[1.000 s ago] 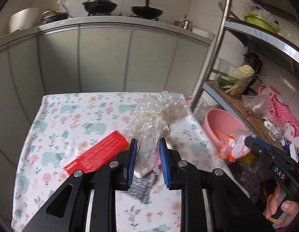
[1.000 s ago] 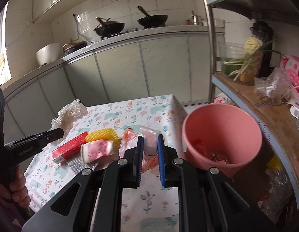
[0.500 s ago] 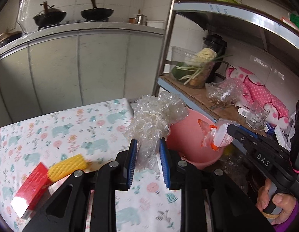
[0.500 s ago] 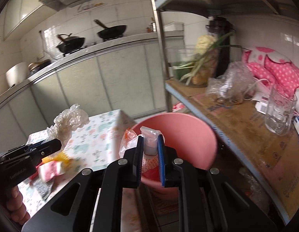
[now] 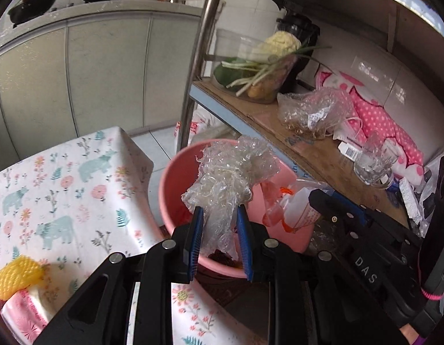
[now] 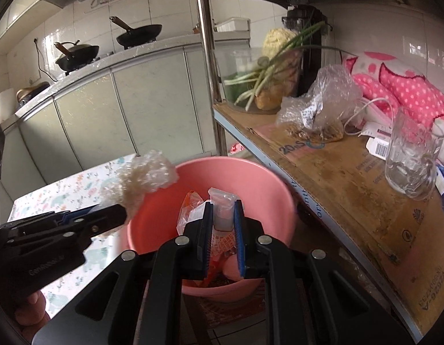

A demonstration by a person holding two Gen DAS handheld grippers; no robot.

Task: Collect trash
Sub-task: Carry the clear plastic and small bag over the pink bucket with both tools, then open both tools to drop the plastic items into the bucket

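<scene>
Left gripper (image 5: 219,240) clamped on crumpled plastic wrap (image 5: 230,178), right gripper (image 6: 223,231) clamped on snack wrapper (image 6: 220,215); both over pink bucket (image 6: 250,178).

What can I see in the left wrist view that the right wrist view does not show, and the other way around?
Only the left wrist view shows the yellow foam net lying on the flowered tablecloth. Only the right wrist view shows the person's fingers under the left gripper. Both show the pink bucket, the crumpled clear plastic held in the left gripper, the orange and white wrapper held in the right gripper, and the glass mug on the shelf.
</scene>
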